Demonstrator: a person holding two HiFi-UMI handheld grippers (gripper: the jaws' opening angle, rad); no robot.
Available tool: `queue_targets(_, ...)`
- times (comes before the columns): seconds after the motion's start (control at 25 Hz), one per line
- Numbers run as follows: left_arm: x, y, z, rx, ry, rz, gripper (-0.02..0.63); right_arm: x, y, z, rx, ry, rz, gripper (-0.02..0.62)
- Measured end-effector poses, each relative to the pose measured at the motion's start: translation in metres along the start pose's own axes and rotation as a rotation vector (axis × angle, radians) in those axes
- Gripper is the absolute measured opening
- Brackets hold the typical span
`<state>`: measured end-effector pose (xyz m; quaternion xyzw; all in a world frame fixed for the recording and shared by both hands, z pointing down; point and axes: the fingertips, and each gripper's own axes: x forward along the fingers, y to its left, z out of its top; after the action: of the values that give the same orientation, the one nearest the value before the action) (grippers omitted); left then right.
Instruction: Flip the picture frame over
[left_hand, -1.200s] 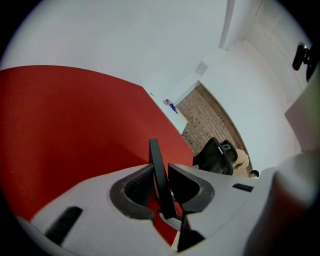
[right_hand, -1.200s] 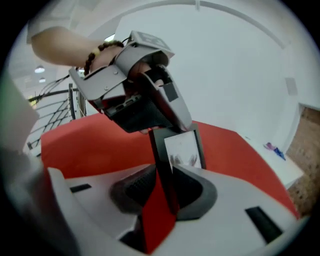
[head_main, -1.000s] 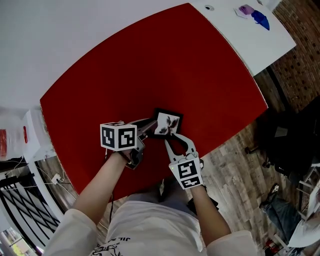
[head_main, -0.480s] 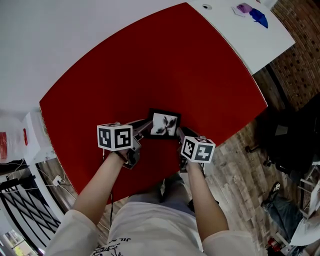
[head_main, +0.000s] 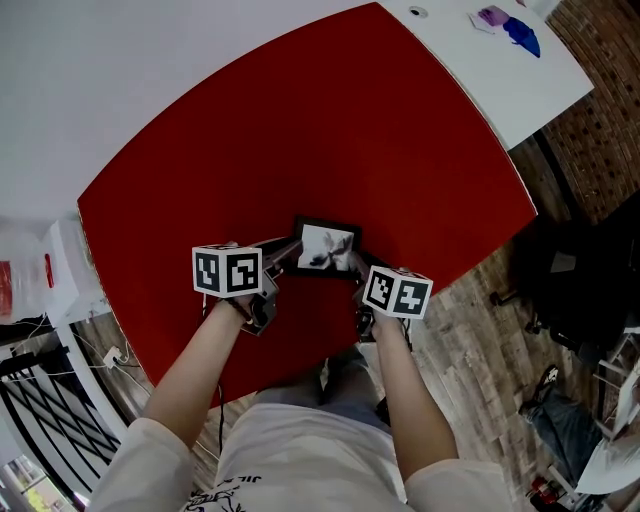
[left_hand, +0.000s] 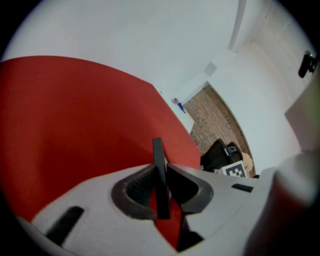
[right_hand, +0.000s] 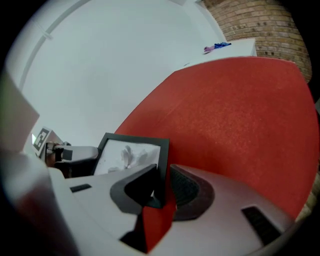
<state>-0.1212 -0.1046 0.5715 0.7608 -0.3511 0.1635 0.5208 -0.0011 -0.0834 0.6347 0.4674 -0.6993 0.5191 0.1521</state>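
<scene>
Red round tabletop (head_main: 300, 150) is seen across the middle of the head view. At the lower middle, the small black picture frame with a pale picture (head_main: 326, 247) is held low over it. Its left edge is pinched tight by the left gripper (head_main: 287, 254). Its right edge is pinched the same way by the right gripper (head_main: 352, 266). Only thin edges are held, so the frame could be dropped if the two grips are turned unevenly.

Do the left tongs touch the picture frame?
Touching. In the left gripper view, the picture frame stands edge-on between the left tongs, both pads pressed against it.
</scene>
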Motion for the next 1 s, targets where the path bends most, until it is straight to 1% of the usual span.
queue_targets(0.08,0.0,0.003,-0.001,0.003,0.002,0.005,0.075,0.001,0.002,-0.002,-0.002,0.018,0.015,0.083)
queue_targets(0.16,0.001,0.007,-0.002,0.015,0.008,0.015,0.077,0.001,0.005,-0.001,-0.026,0.026,0.022,0.083)
queue_targets(0.2,0.002,0.009,-0.002,0.02,0.011,0.02,0.077,0.001,0.006,0.0,-0.03,0.026,0.022,0.071)
queue_targets(0.32,0.006,0.013,-0.003,0.026,0.019,0.027,0.077,-0.001,0.002,-0.002,0.005,0.025,0.01,0.06)
queue_targets(0.4,0.008,0.016,-0.005,0.036,0.026,0.037,0.077,-0.004,0.0,-0.001,0.002,0.023,-0.003,0.055)
queue_targets(0.52,0.014,0.022,-0.01,0.046,0.031,0.062,0.078,-0.007,-0.001,0.004,-0.05,0.02,-0.029,0.054)
queue_targets(0.72,0.023,0.036,-0.021,0.013,0.035,0.094,0.08,-0.011,-0.004,0.005,-0.131,0.021,-0.093,0.038)
queue_targets(0.92,0.029,0.044,-0.026,0.018,0.042,0.126,0.081,-0.012,-0.004,0.006,-0.164,0.021,-0.113,0.029)
queue_targets(1.0,0.032,0.047,-0.027,0.032,0.046,0.146,0.083,-0.012,-0.004,0.006,-0.182,0.021,-0.128,0.029)
